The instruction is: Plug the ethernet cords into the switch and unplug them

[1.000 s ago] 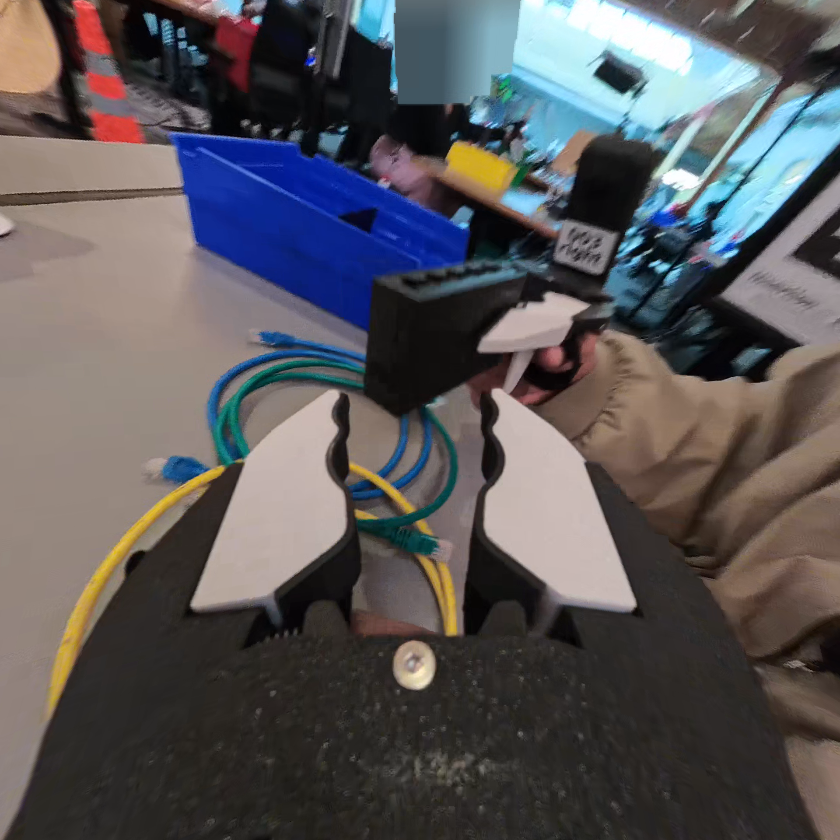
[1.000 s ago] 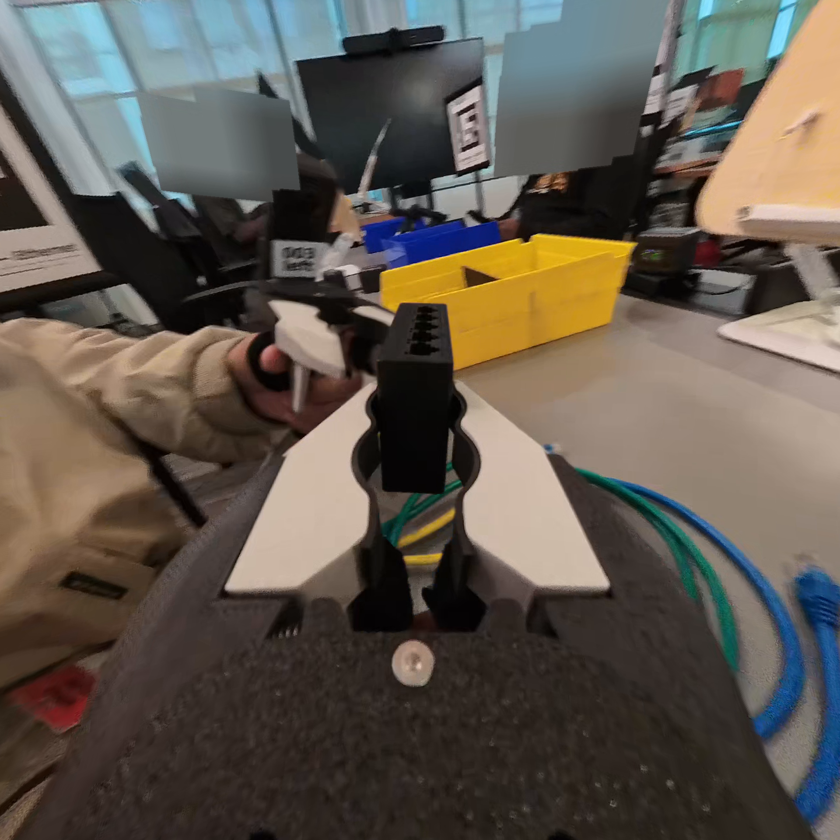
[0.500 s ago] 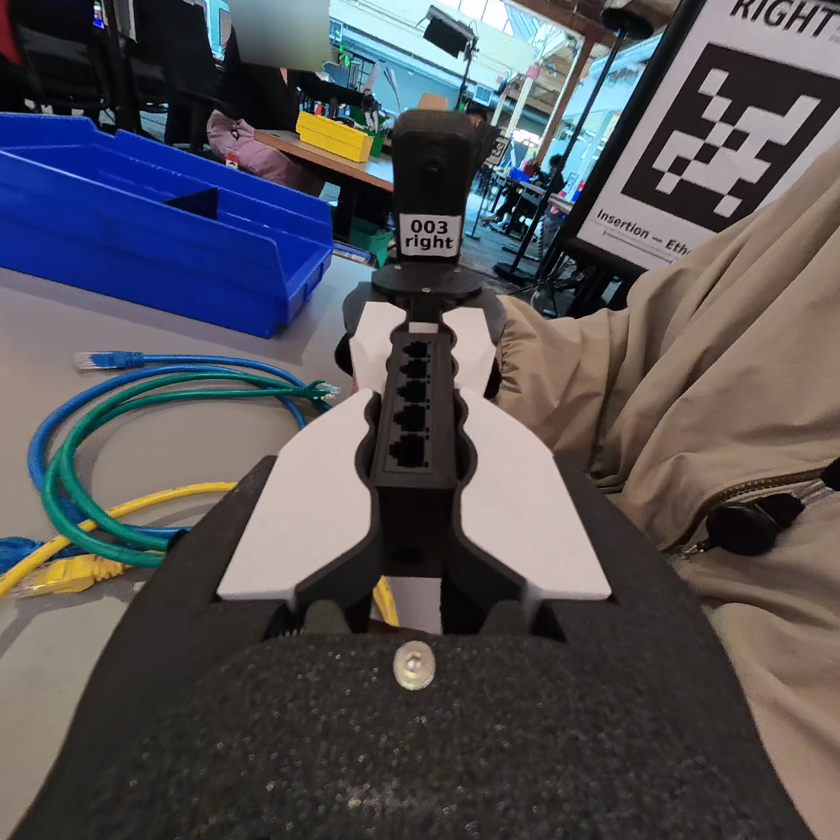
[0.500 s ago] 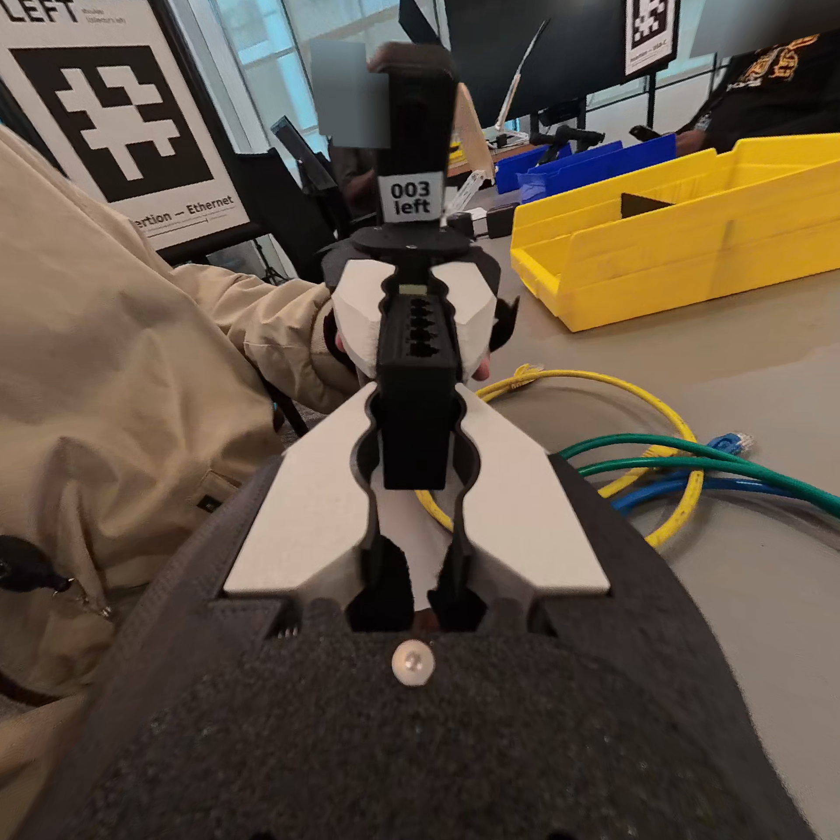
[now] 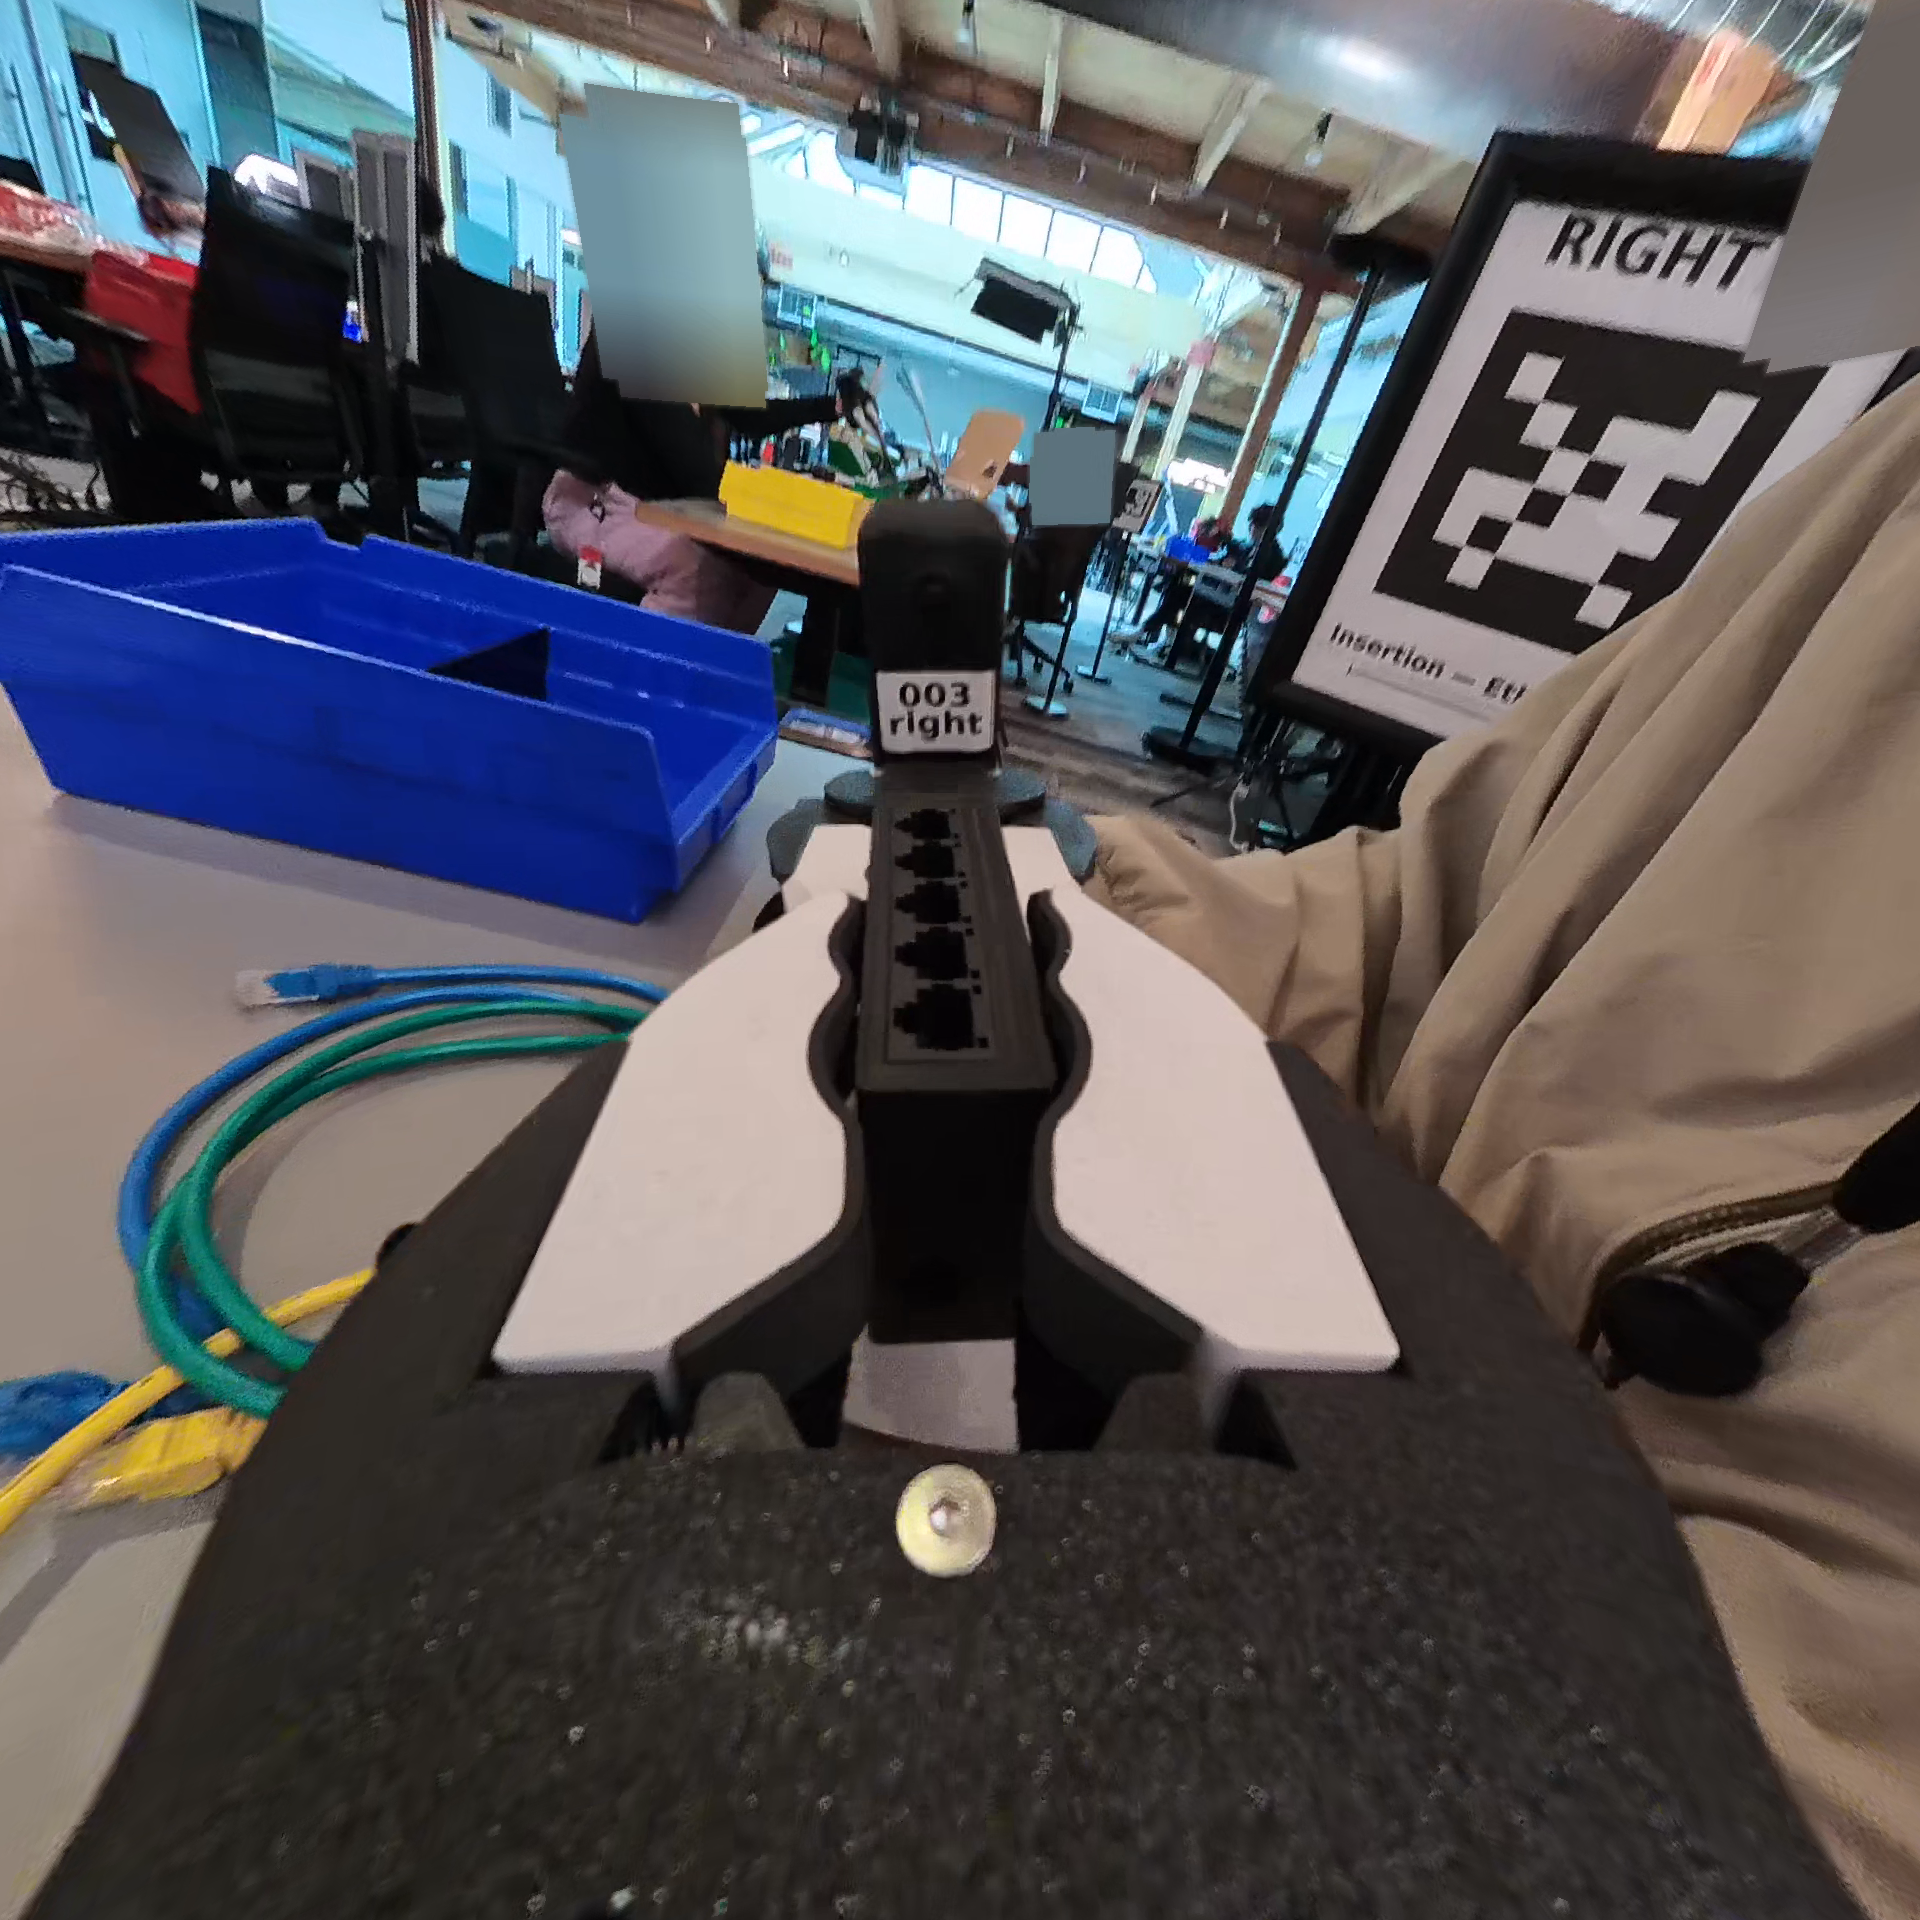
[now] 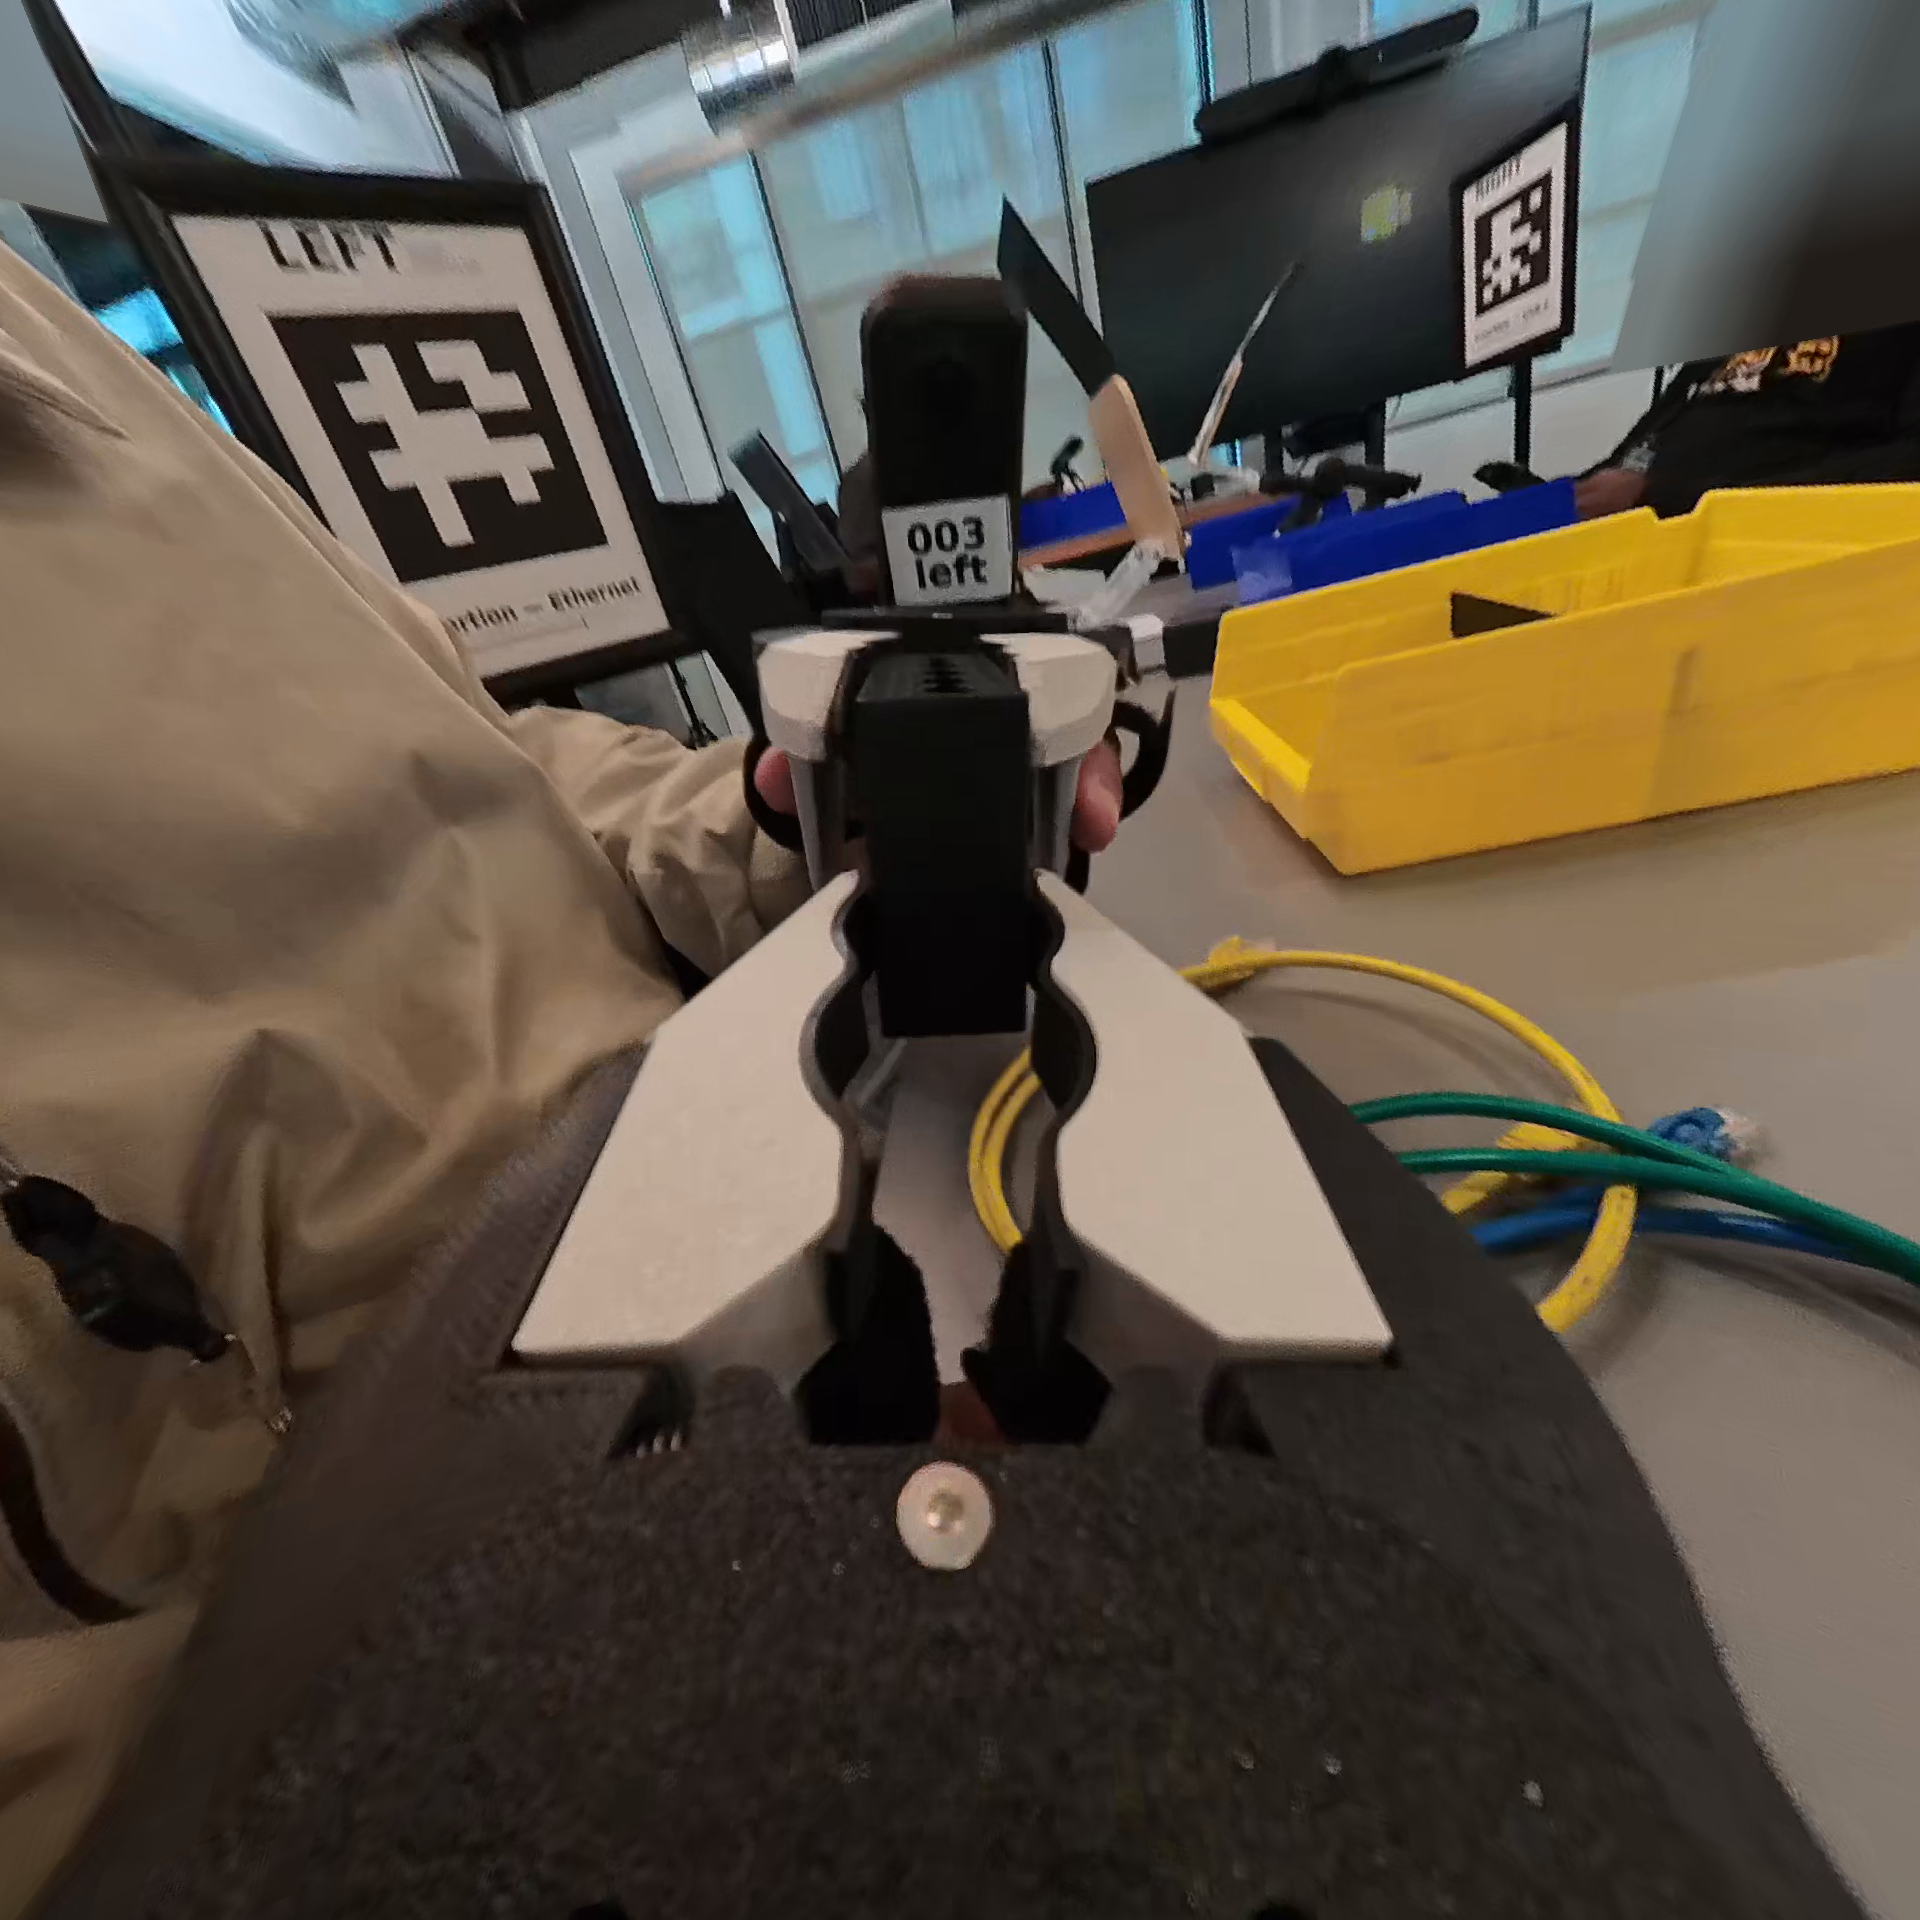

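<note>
The black switch (image 5: 940, 987) is held off the table between both grippers, its row of ports facing up. My left gripper (image 5: 943, 902) is shut on one end of it. My right gripper (image 6: 948, 878) is shut on the other end (image 6: 940, 831), holding it near the fingertips. Each gripper shows head-on in the other's view: the right one (image 5: 935, 831) and the left one (image 6: 940, 675). No cord is plugged in. The blue cord (image 5: 208, 1101), green cord (image 5: 416, 1049) and yellow cord (image 5: 156, 1455) lie coiled on the grey table; they also show in the right wrist view: yellow (image 6: 1455, 997), green (image 6: 1558, 1122), blue (image 6: 1538, 1231).
A blue bin (image 5: 364, 748) stands behind the cords on one side, and a yellow bin (image 6: 1558, 707) on the other. The person's beige sleeves (image 5: 1558, 935) (image 6: 260, 831) fill the near side. Framed marker signs stand beyond the table's edge.
A second ago only my right gripper held the switch and the left was open. The left has closed on its free end. The switch now sits less deep in the right fingers.
</note>
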